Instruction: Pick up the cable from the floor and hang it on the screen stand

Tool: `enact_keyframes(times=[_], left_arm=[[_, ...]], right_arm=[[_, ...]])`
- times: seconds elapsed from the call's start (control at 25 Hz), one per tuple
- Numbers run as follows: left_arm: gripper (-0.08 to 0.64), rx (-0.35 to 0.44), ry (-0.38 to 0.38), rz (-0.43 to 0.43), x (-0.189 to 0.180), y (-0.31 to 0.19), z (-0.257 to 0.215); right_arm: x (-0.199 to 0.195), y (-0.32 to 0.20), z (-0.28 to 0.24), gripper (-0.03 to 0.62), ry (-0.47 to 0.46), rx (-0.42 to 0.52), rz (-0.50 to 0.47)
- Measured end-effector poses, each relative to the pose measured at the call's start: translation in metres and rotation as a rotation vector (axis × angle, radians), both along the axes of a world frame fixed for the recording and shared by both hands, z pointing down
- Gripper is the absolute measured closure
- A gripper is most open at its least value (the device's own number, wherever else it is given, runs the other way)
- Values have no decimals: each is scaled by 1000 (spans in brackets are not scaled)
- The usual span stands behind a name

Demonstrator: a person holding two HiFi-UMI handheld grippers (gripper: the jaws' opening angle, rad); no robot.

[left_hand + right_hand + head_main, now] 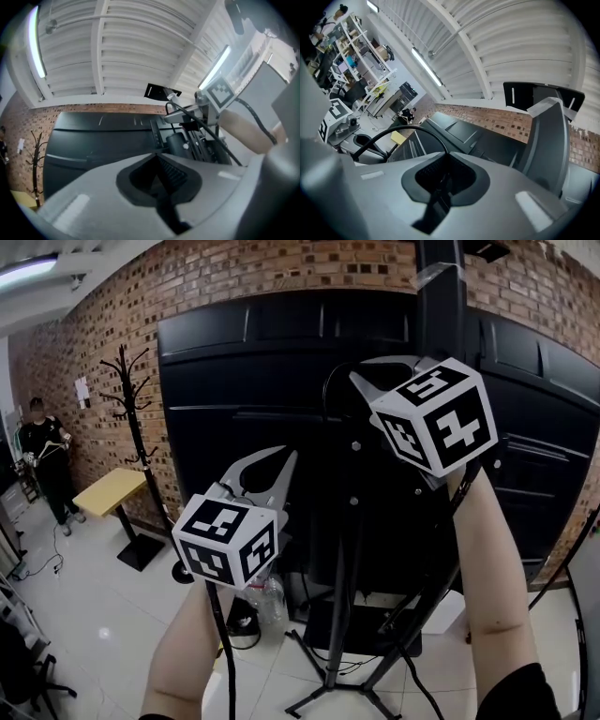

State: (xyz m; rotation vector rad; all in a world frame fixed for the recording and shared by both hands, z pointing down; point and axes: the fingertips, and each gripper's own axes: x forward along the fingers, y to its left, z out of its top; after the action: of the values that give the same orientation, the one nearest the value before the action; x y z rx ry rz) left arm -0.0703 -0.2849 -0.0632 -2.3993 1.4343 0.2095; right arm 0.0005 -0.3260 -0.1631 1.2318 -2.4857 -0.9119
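— How were the claws set?
— Left claw (286, 456), low and left of the screen stand (439, 296), was closed on the cable (413, 127). Right claw (356, 379), just beside the stand, pinched it too.
— And hanging it well?
— Probably by draping the slack loop over the upright, both grips kept tight until it caught.

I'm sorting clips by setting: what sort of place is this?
Likely an office or workshop: red brick wall, large black screen on a stand, open metal shelving full of equipment.
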Motion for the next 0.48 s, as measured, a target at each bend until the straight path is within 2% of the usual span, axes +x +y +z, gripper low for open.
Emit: enact_keyframes(times=[0.24, 0.4, 0.48], left_arm=[[555, 16, -8, -9, -2, -1, -20], [555, 0, -40, -40, -7, -4, -19], [555, -10, -46, -46, -11, -6, -18]], right_arm=[[-22, -14, -4, 568, 115, -23, 31], [-33, -20, 3, 568, 154, -34, 45], [-40, -23, 7, 568, 211, -29, 59]])
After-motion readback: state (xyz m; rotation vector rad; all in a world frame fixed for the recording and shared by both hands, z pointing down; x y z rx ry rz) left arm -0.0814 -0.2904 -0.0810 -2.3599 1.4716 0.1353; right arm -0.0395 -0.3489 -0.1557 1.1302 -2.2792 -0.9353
